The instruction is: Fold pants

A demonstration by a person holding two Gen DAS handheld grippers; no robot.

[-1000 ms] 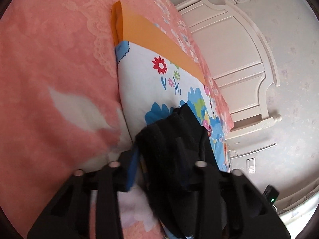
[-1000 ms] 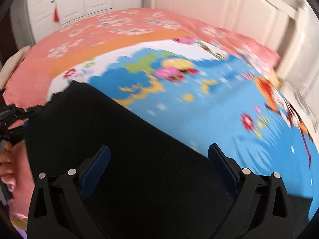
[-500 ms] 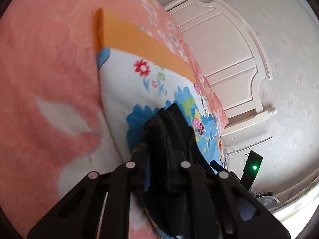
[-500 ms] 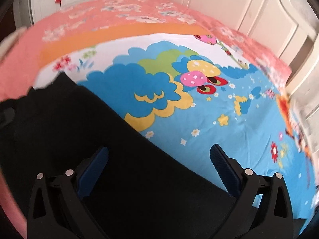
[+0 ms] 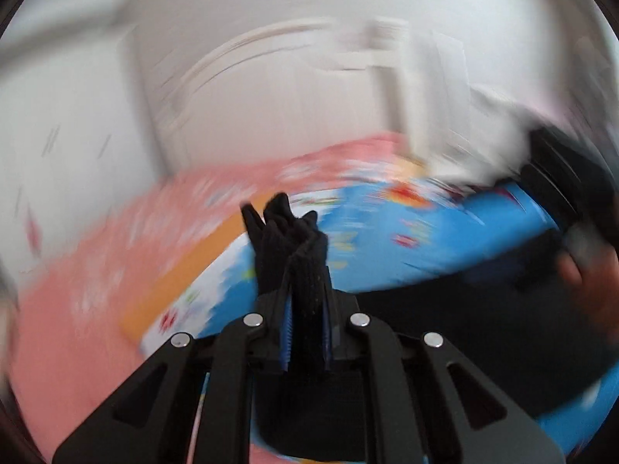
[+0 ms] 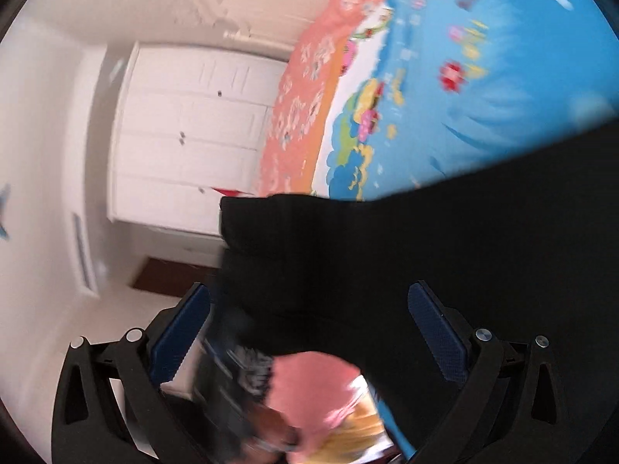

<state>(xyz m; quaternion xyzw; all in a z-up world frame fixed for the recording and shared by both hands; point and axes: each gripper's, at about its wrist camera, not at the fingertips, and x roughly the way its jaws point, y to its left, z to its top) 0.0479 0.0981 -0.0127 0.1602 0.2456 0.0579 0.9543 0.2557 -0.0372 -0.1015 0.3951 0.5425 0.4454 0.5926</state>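
A: A bunched fold of the black knit pants (image 5: 294, 255) is clamped tight in the left gripper (image 5: 305, 332), lifted above the bed's cartoon-print blue sheet (image 5: 425, 247), presumably so it can be carried over for a fold.

B: And the right gripper (image 6: 309, 328)?

A: Spread wide, nothing pinched; the pants' dark cloth (image 6: 425, 263) is draped in front of it, off the pink bedspread's (image 5: 77, 309) edge.
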